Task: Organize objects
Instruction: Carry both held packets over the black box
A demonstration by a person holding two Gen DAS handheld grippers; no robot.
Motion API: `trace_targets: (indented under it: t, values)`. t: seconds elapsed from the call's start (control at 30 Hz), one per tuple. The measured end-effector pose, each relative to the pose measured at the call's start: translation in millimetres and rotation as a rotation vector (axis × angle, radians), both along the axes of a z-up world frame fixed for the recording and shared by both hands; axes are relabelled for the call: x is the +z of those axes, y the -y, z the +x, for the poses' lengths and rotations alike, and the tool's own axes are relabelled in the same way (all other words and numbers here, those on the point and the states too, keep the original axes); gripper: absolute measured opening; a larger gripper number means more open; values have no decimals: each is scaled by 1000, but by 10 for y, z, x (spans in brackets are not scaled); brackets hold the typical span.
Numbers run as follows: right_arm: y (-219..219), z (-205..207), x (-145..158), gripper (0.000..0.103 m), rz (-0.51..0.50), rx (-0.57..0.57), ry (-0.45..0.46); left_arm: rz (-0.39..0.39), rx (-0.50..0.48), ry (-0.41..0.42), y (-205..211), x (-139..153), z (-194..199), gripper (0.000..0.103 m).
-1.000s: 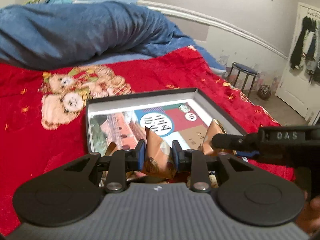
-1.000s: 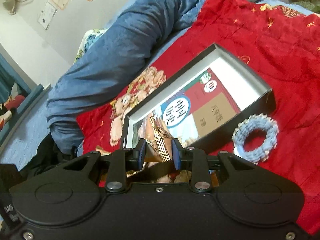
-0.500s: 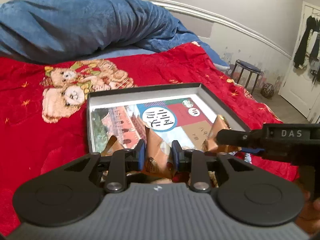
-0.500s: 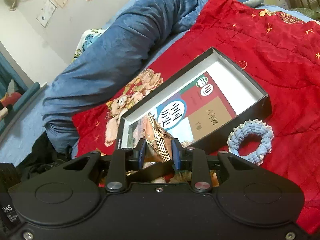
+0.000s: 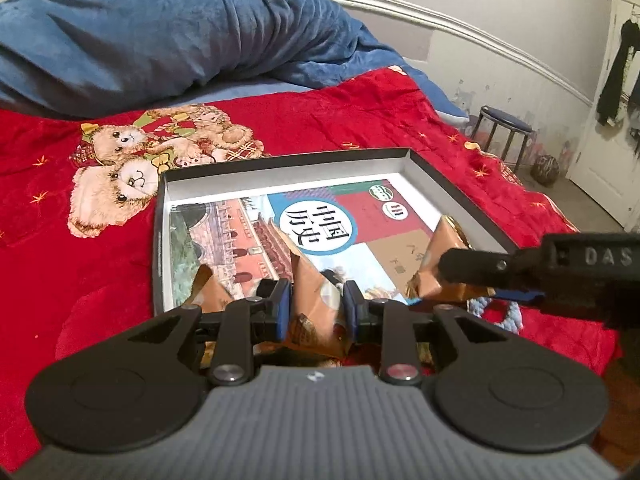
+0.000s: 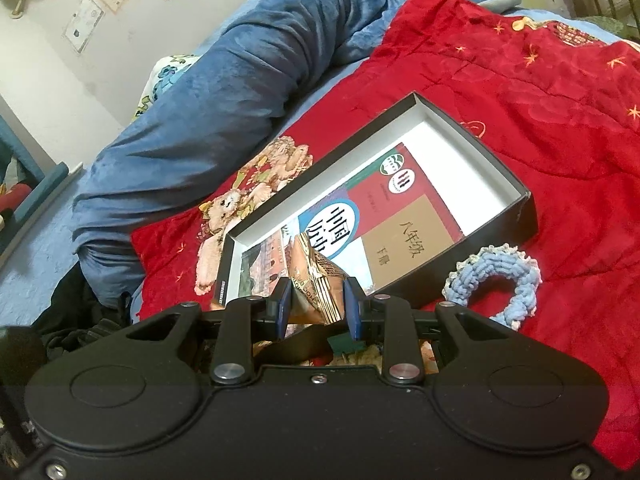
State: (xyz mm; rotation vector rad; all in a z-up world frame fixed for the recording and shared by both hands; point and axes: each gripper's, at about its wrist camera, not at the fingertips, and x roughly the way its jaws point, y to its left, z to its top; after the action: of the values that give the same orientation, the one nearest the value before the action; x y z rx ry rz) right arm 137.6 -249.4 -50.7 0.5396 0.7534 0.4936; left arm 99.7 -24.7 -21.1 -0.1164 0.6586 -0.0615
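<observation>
A black shallow box (image 5: pixel 452 188) (image 6: pixel 496 160) lies on the red bedspread with a colourful textbook (image 5: pixel 320 220) (image 6: pixel 400 216) flat inside it. My left gripper (image 5: pixel 314 312) is shut on a brown snack packet (image 5: pixel 316 304), held at the box's near edge. My right gripper (image 6: pixel 316 306) is shut on the same kind of brown packet (image 6: pixel 318 280); in the left wrist view its finger (image 5: pixel 480 266) clamps the packet's other end (image 5: pixel 444 248) over the box's right side. A blue crocheted ring (image 6: pixel 496 280) lies beside the box.
A rumpled blue duvet (image 5: pixel 160 36) lies across the far side of the bed. The red bedspread (image 5: pixel 60 220) has a teddy-bear print (image 5: pixel 132 160). A stool (image 5: pixel 504 128) and a door (image 5: pixel 608 120) stand beyond the bed's right edge.
Both grippers have moved with the packet towards and over the box; the box and book now look larger and closer. Both stay shut.
</observation>
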Motion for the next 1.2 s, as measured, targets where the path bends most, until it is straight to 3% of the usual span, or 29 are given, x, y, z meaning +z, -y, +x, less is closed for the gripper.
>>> trace_targets:
  t: [0.1,0.4,0.53,0.87,1.2]
  values:
    - [14,24,1,27,8,-5,4,-33,-10,5,7,-2,26,32]
    - [31,294,-66,27,20,-12,-4,16,-10,40,107,-15,102,32]
    - [50,393,-126,27,28,-33,-19,-11,-21,39,125,-23,171,32]
    - [9,379,-185,27,2,0,-25,55,-47,63,209,-76,126,32]
    - [-1,332,-176,27,8,12,-25,-14,-38,42,138,-75,129,32]
